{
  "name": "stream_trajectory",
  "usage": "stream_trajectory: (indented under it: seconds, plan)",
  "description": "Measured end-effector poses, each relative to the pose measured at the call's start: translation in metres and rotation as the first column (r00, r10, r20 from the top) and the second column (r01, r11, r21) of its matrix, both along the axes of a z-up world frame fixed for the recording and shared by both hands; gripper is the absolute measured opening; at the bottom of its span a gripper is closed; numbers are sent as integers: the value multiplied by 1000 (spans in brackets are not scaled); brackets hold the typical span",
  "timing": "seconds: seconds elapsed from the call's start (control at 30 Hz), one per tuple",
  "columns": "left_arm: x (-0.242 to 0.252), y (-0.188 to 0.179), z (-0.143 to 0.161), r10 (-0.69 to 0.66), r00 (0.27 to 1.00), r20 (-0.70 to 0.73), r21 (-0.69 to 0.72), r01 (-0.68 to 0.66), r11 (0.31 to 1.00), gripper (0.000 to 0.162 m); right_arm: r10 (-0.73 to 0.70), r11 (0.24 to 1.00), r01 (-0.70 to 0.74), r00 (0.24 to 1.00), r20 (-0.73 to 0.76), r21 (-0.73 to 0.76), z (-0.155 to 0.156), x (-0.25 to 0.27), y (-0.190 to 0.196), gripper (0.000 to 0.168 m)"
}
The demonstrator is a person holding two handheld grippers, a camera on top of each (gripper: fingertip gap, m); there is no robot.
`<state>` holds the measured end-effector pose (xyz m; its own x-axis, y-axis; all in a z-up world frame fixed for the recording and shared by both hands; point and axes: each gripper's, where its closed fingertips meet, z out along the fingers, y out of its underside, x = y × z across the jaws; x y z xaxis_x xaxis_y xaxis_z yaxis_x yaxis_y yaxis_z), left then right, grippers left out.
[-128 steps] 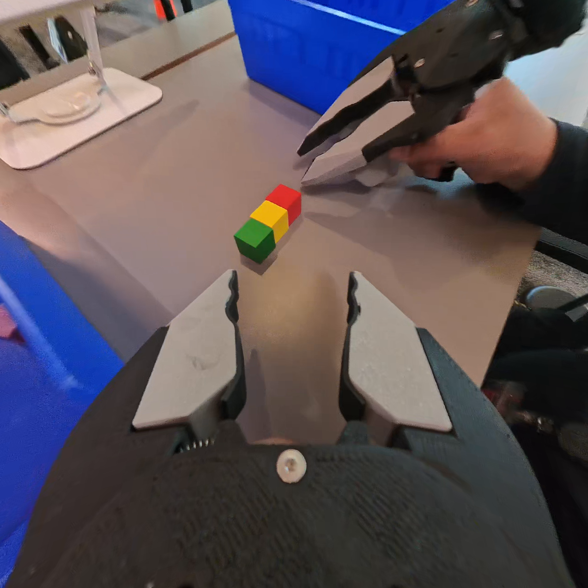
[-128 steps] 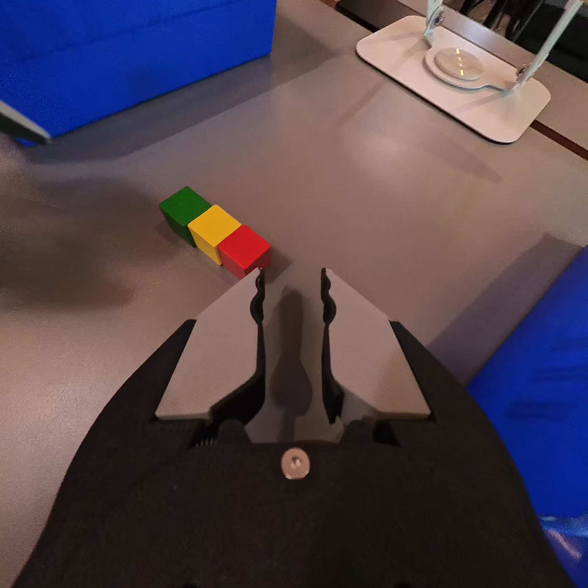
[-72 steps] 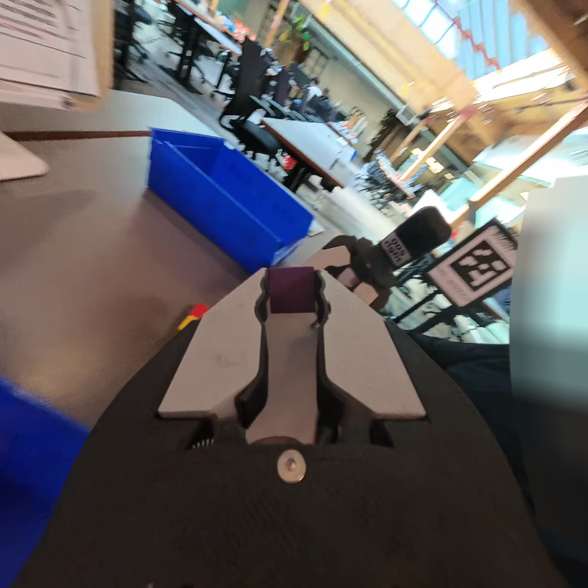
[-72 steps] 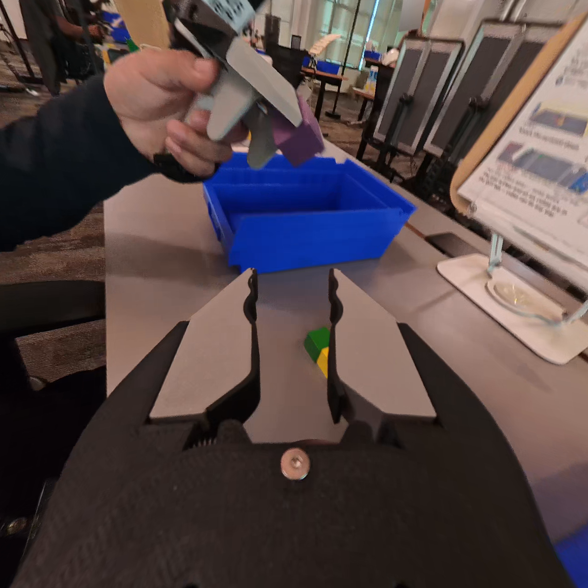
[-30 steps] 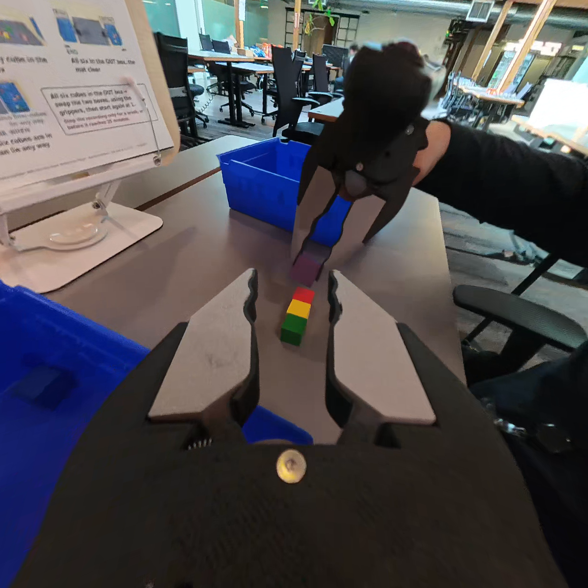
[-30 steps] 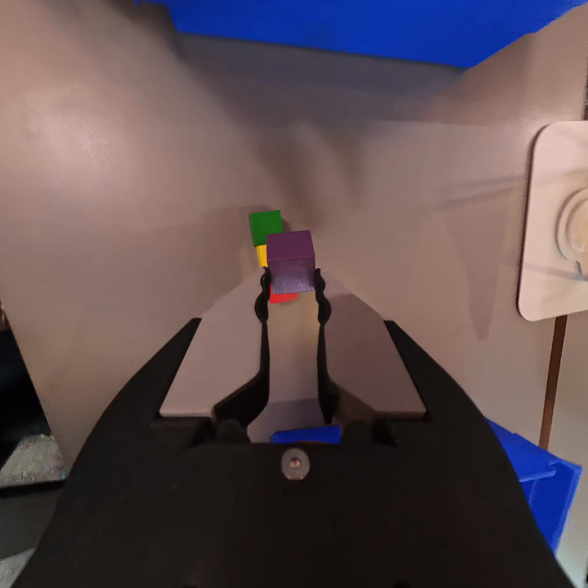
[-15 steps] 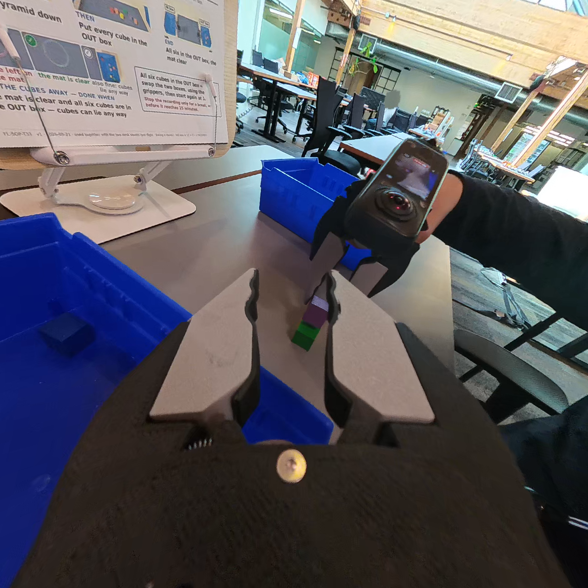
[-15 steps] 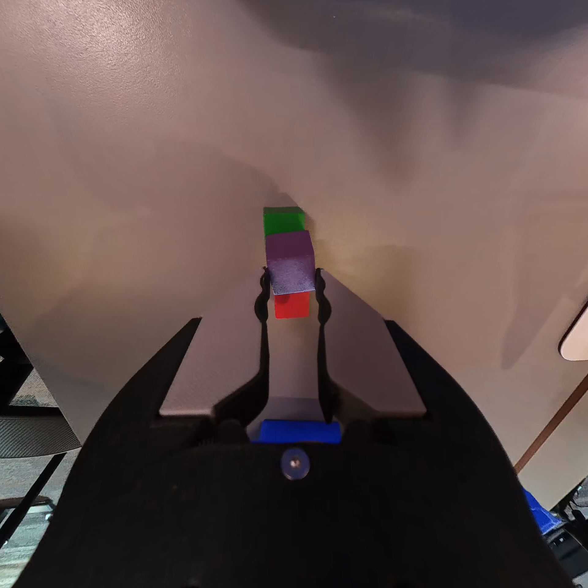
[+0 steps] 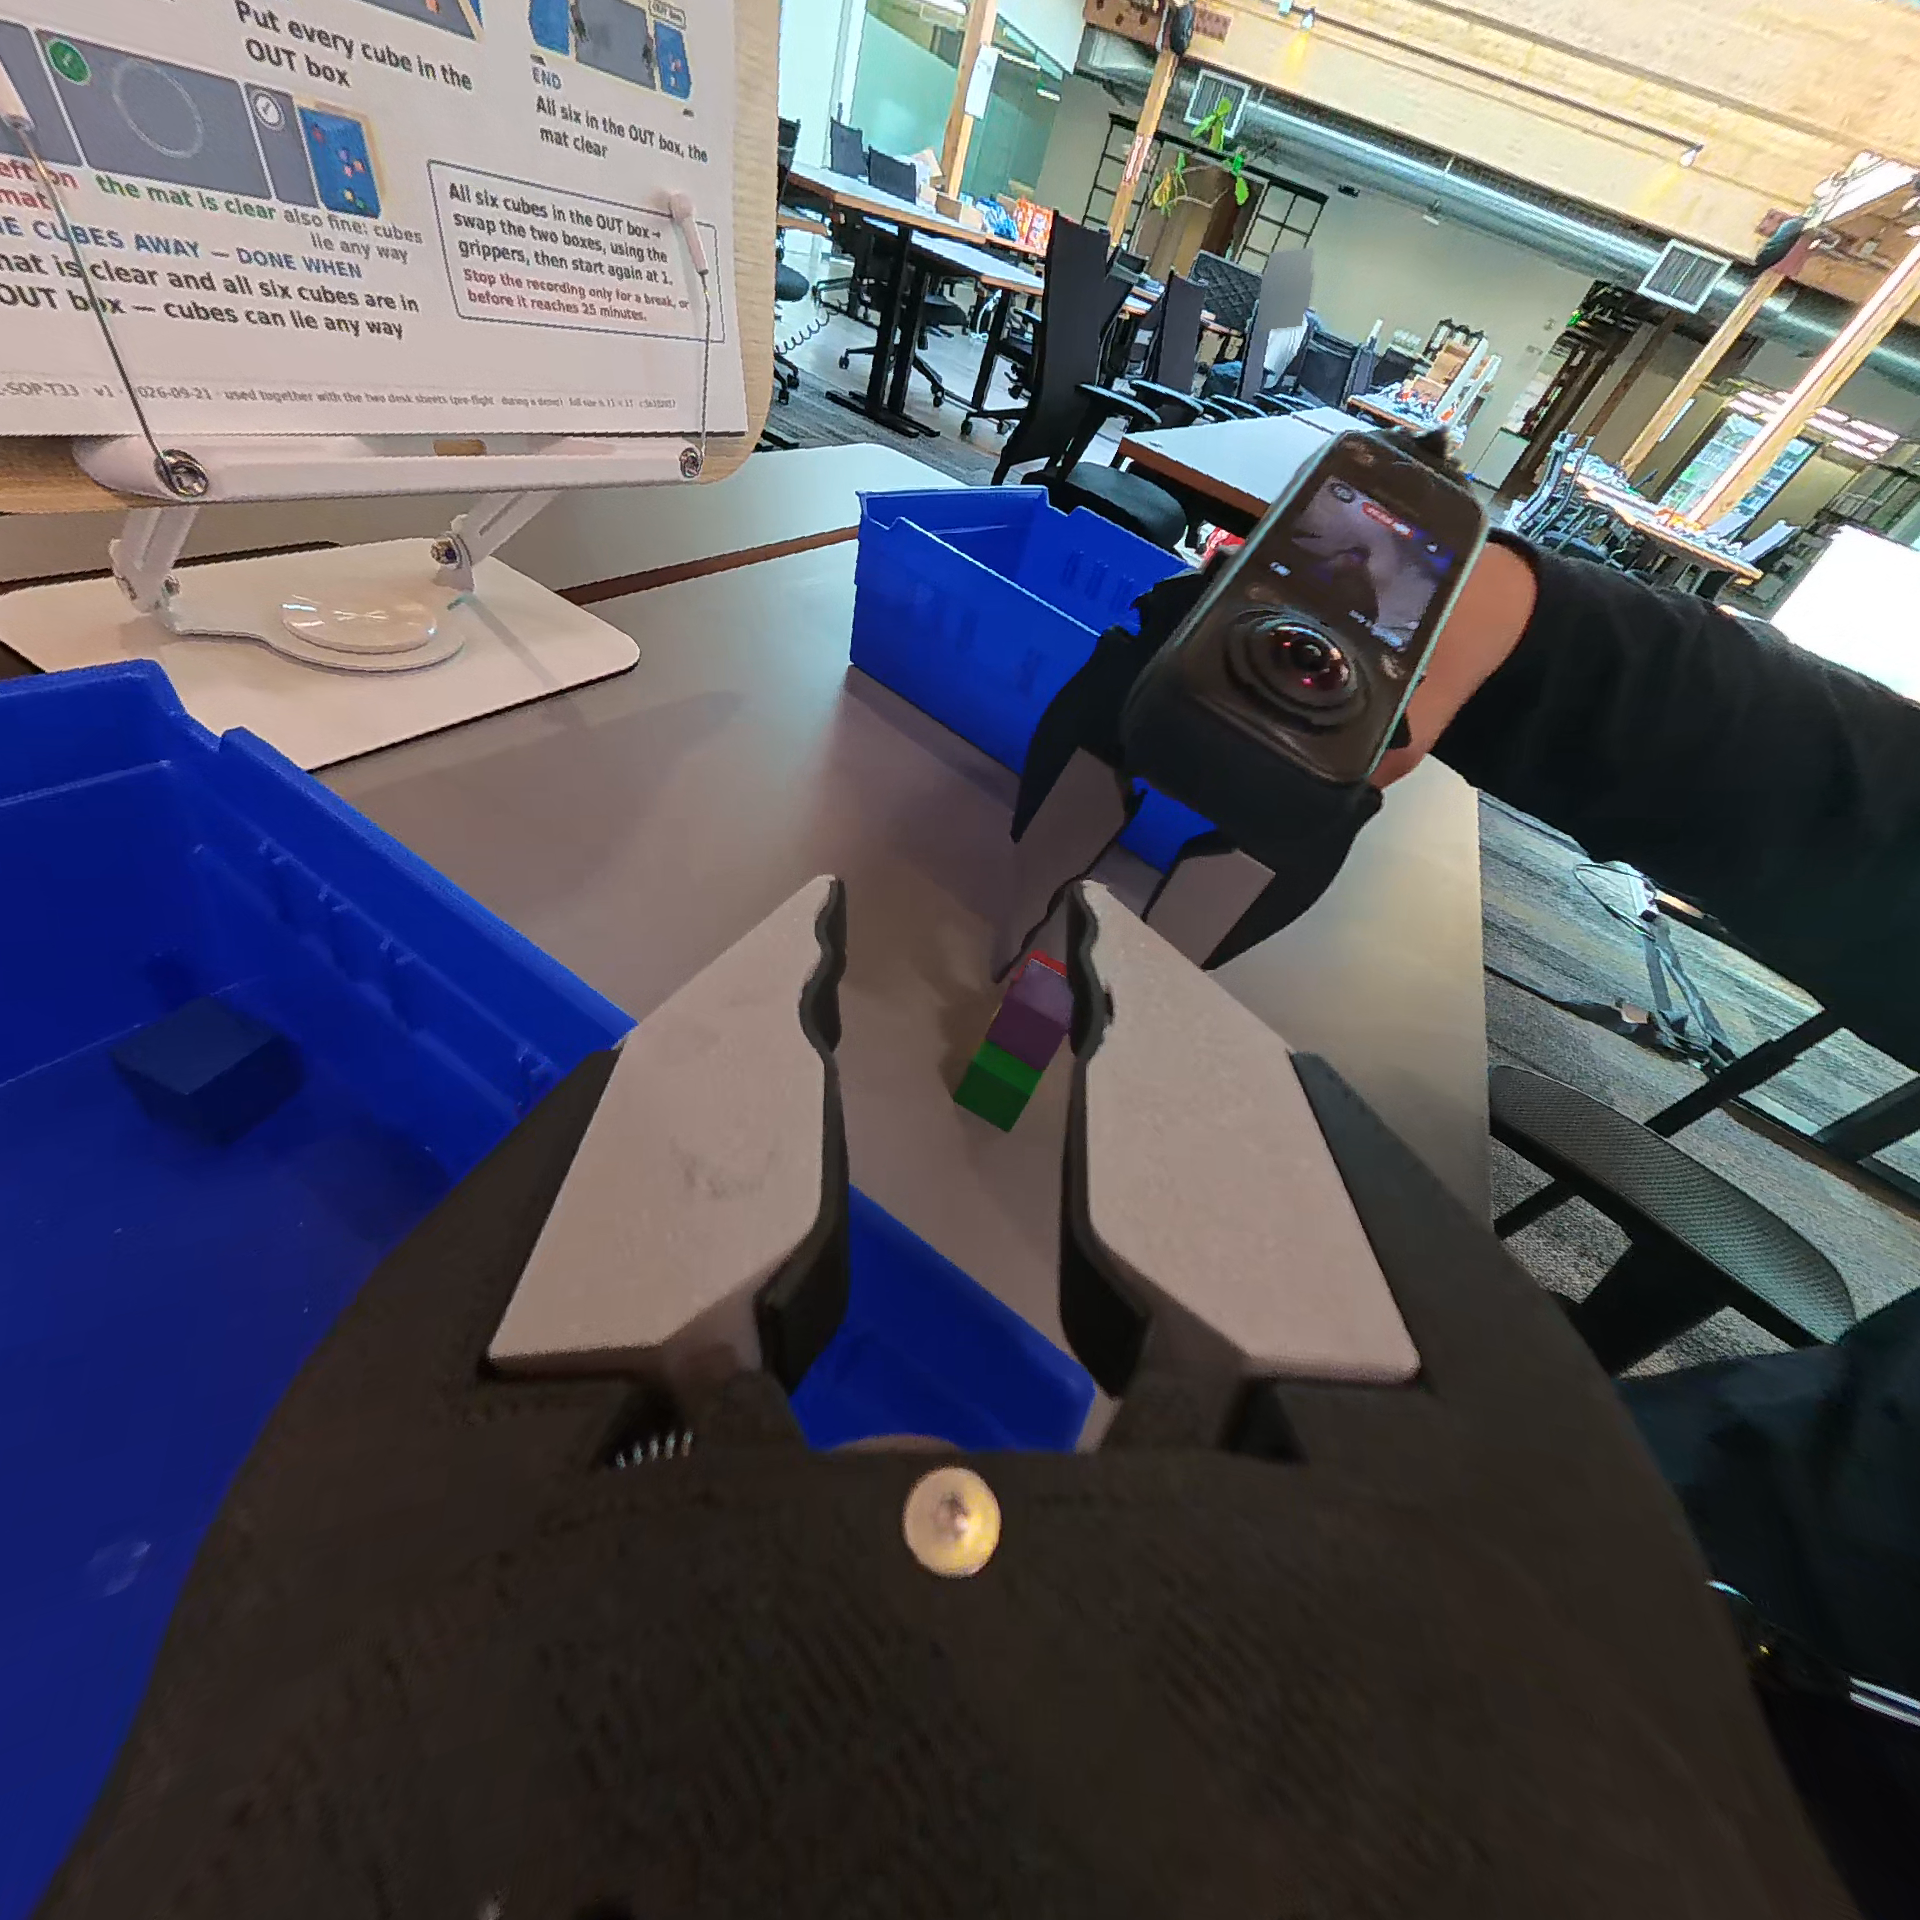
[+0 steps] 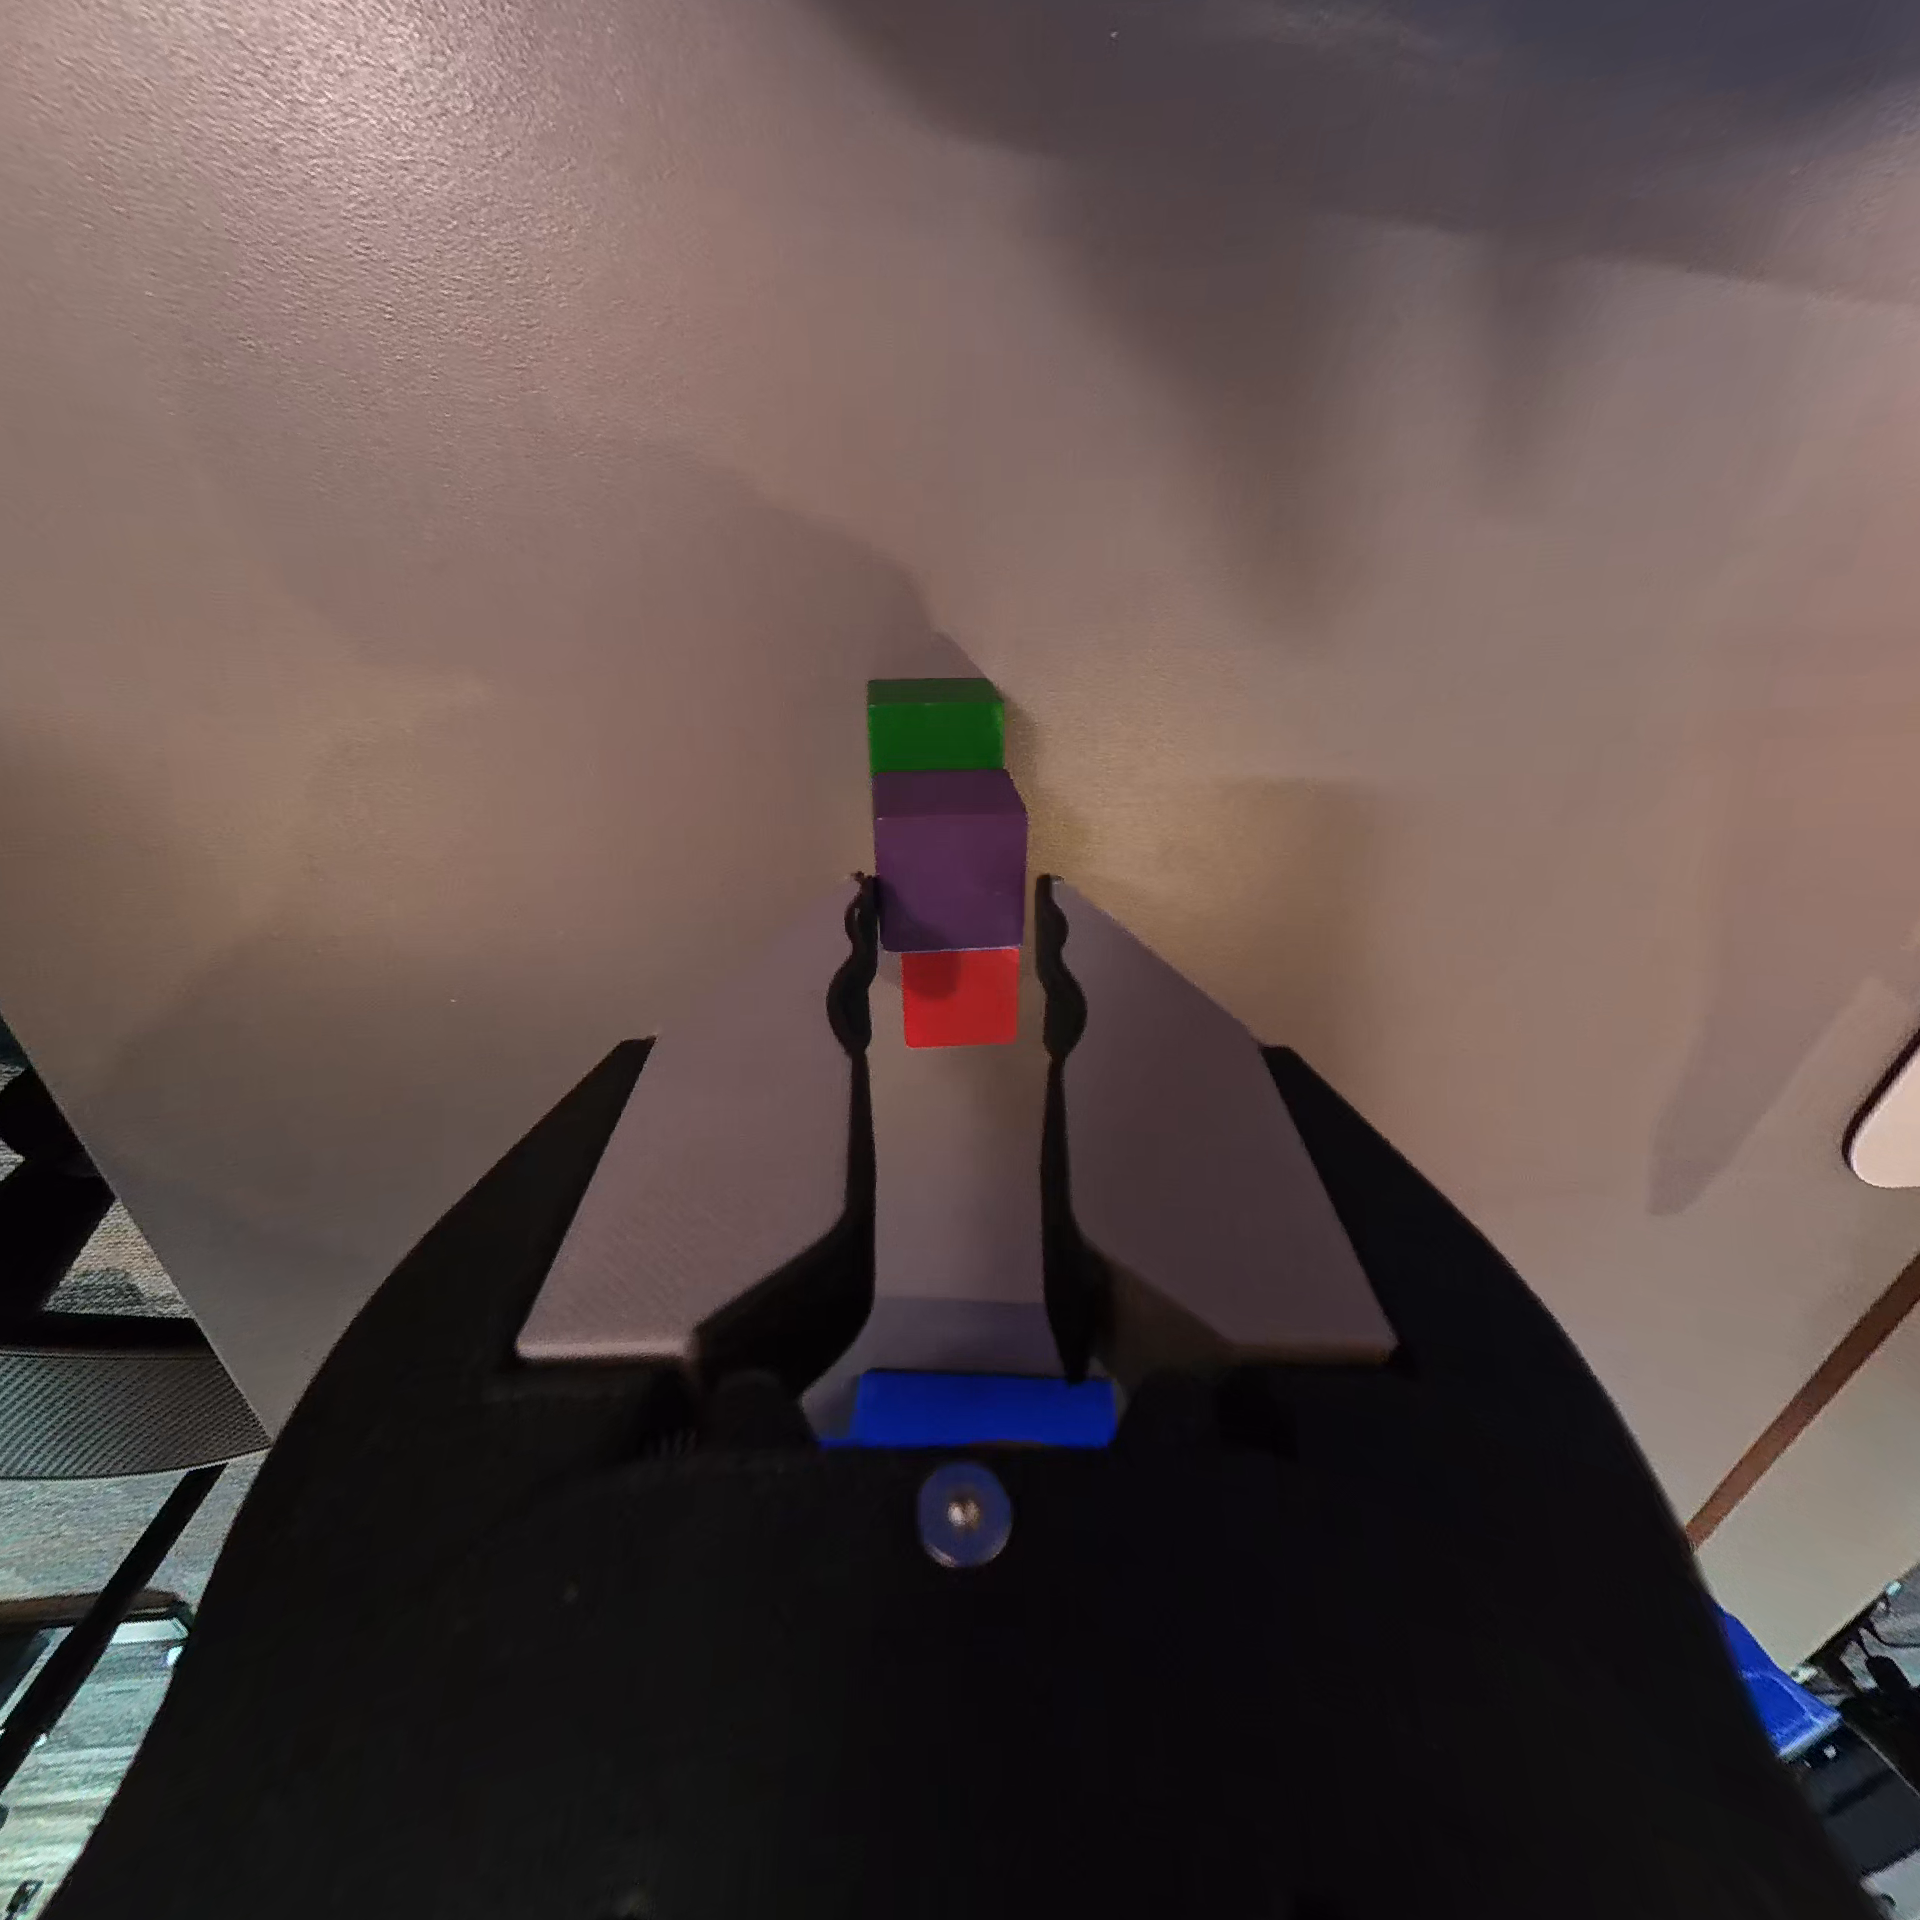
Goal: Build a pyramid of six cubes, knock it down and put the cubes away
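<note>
Looking down in the right wrist view, a green cube and a red cube lie in a row on the grey table. A purple cube lies on top between them and hides the yellow one. My right gripper straddles the purple cube, with a thin gap at the right fingertip. In the left wrist view, my left gripper is open and empty above the near blue bin, which holds a dark blue cube. The stack of green, purple and red stands beyond it, under the right gripper's body.
A second blue bin stands at the far side of the table. An instruction sheet on a white stand is at the back left, and its base also shows in the right wrist view. Chairs stand past the table's right edge. Left tips to right tips: about 15 cm.
My right gripper brought the purple cube down onto the row, and its fingers now stand slightly wider. My left gripper has swung further over the near bin, still open.
</note>
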<state>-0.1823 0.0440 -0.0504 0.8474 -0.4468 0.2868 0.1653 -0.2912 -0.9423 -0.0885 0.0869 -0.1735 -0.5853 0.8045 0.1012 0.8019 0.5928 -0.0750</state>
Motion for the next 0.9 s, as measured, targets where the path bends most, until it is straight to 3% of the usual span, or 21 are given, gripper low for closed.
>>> stream_trajectory:
  seconds: [0.27, 0.4, 0.47, 0.57, 0.63, 0.7, 0.73, 0.8, 0.9]
  plan:
    - [-3, 0, 0, 8, 1000, 9, -2, -8, 1000, 41, -29, 999, 27, 998, -63, -23, 12, -1, 1, 33]
    - [-11, -1, 5, 44, 999, 1, 23, -44, 999, 41, -63, 996, 47, 973, -224, -78, 35, -7, -5, 33]
    - [-20, -2, 8, 79, 997, 1, 35, -79, 996, 41, -107, 989, 61, 923, -369, -134, 52, -11, -11, 33]
    - [-35, -2, 1, 129, 991, -28, -4, -129, 992, 43, -216, 973, 121, 772, -597, -197, 78, -9, -7, 33]
    - [-37, -8, -25, 81, 990, -118, -142, -98, 985, 50, -285, 958, 173, 663, -692, -228, 87, 4, 2, 33]
    - [-49, -17, -56, 33, 956, -291, -276, -117, 954, 59, -328, 945, 205, 600, -730, -256, 89, 25, 8, 32]
    - [-57, -16, -52, 61, 946, -318, -249, -146, 957, 68, -344, 939, 209, 594, -727, -273, 87, 37, 7, 31]
    - [-61, -24, -48, -1, 934, -357, -278, -106, 955, 56, -360, 933, 221, 605, -710, -285, 81, 59, 7, 31]
    - [-66, -22, -26, -36, 932, -360, -219, -47, 975, 57, -358, 933, 263, 609, -707, -246, 79, 85, 12, 31]
